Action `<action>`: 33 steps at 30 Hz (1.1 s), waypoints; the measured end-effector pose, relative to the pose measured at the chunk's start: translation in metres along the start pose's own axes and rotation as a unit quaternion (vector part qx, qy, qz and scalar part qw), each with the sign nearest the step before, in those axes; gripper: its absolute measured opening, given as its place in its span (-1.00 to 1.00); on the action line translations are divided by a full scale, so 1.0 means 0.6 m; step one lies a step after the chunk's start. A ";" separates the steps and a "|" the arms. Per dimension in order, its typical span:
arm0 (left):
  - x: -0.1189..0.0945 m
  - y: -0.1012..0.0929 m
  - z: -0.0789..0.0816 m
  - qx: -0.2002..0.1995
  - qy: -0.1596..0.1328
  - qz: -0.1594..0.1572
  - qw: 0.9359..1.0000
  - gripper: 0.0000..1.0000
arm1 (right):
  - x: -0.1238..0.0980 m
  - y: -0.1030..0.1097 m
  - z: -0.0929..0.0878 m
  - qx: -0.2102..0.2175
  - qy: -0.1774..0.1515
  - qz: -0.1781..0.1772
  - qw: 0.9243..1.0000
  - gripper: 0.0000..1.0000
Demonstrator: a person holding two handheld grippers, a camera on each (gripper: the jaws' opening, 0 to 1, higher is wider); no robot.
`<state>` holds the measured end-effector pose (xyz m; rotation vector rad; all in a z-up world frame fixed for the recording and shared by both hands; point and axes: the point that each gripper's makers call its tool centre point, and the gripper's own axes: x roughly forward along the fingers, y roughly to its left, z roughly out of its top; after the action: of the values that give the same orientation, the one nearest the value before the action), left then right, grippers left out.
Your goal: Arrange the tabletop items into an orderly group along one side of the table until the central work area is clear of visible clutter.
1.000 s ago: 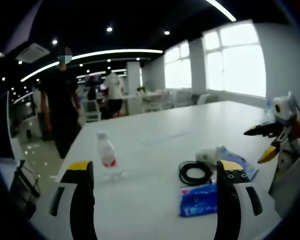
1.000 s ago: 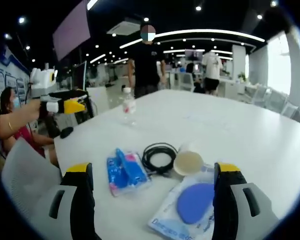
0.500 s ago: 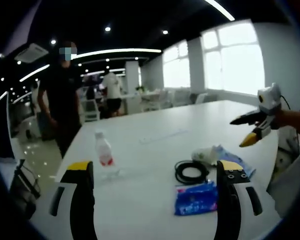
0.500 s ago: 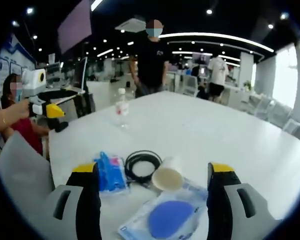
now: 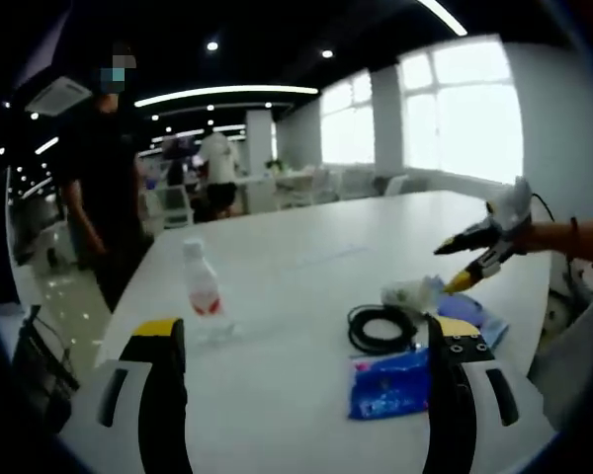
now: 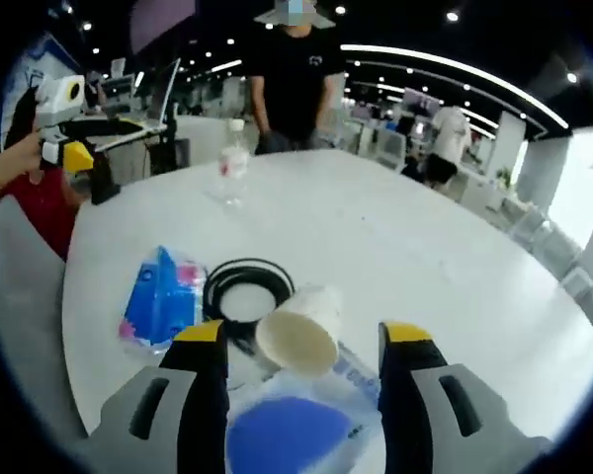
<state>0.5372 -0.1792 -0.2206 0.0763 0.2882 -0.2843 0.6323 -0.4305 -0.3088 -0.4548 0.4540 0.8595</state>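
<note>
On the white table [image 5: 306,259] stand a clear water bottle [image 5: 203,293] with a red label and, to its right, a black cable coil [image 5: 382,328], a blue wipes pack [image 5: 390,384], a paper cup [image 5: 407,293] on its side and a blue pouch [image 5: 466,314]. My left gripper [image 5: 306,331] stands open before them, holding nothing. My right gripper [image 5: 469,259] hovers open just past the cup. In the right gripper view, my right gripper [image 6: 304,336] is open with the cup [image 6: 298,331] lying between its jaws, apart from both. The coil [image 6: 245,289], pack [image 6: 163,296], pouch [image 6: 287,430] and bottle [image 6: 232,168] surround it.
A person in black [image 6: 296,79] stands at the table's far edge behind the bottle. A seated person in red [image 6: 35,202] holds my left gripper [image 6: 79,143] at the table's side. The table [image 6: 435,247] runs wide and bare to the right of the cup.
My right gripper has come forward and down until the cup lies between its jaws, which stand closer together than before. The left gripper has hardly moved.
</note>
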 end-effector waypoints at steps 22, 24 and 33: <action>0.006 -0.004 -0.009 0.003 -0.007 -0.021 1.000 0.97 | 0.089 -0.008 -0.036 -0.092 0.034 -0.010 0.995 -0.51; 0.006 -0.001 -0.010 -0.002 -0.007 -0.018 1.000 0.97 | 0.092 -0.012 -0.036 -0.092 0.035 -0.015 0.995 -0.56; 0.010 0.001 -0.015 -0.005 -0.002 -0.015 1.000 0.96 | 0.097 -0.032 -0.041 -0.058 0.035 -0.031 0.997 -0.87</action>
<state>0.5403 -0.1790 -0.2311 0.0612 0.2879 -0.3130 0.6757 -0.4196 -0.3571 -0.6058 0.4538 0.8138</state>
